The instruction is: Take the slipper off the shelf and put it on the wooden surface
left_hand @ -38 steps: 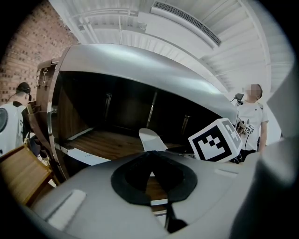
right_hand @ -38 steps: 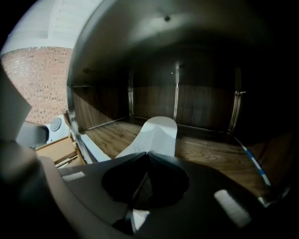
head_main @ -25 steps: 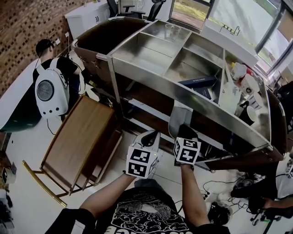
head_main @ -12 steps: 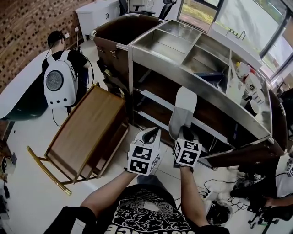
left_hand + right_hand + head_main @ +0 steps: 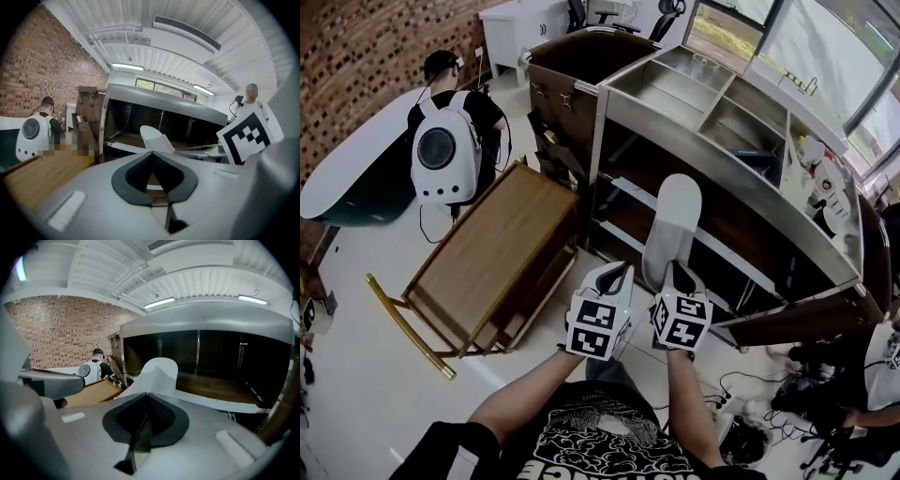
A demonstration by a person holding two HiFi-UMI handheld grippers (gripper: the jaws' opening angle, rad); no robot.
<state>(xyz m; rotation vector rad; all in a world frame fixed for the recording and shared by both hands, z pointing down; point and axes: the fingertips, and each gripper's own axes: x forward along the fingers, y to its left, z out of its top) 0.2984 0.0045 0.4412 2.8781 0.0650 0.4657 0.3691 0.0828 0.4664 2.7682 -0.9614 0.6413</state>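
—Starting with the head view, where is the slipper (image 5: pixel 673 225) seen?

—It is seen clamped at its near end by the right gripper (image 5: pixel 673 274). The rest of its white sole is carried out ahead of the jaws, in front of the metal shelf unit (image 5: pixel 750 192). Whether the far tip touches the shelf rail cannot be told from above.

—And the left gripper (image 5: pixel 617 275)?

—It is held just beside the right one, on the slipper's left and apart from it. The wooden surface (image 5: pixel 483 258) is found well to the left of both, with a person wearing a white backpack (image 5: pixel 439 155) standing behind it.

—What is shown in the left gripper view?

—The left gripper (image 5: pixel 151 153) is shown with its pad tips brought together and nothing caught between them. The slipper (image 5: pixel 157 138) is seen just beyond the tips and slightly right, tilted up. The right gripper (image 5: pixel 246 135) is marked by its patterned cube at the right edge. A strip of the wooden surface (image 5: pixel 37 176) is visible low on the left.

—And in the right gripper view?

—The right gripper (image 5: pixel 147 394) is seen with its jaws pressed shut on the slipper's near edge. The slipper (image 5: pixel 158 373) rises straight ahead from between the pads, before the dark shelf opening. The wooden surface (image 5: pixel 91 392) lies off to the left, well apart from the slipper, and the left gripper (image 5: pixel 49 383) crosses the left edge.
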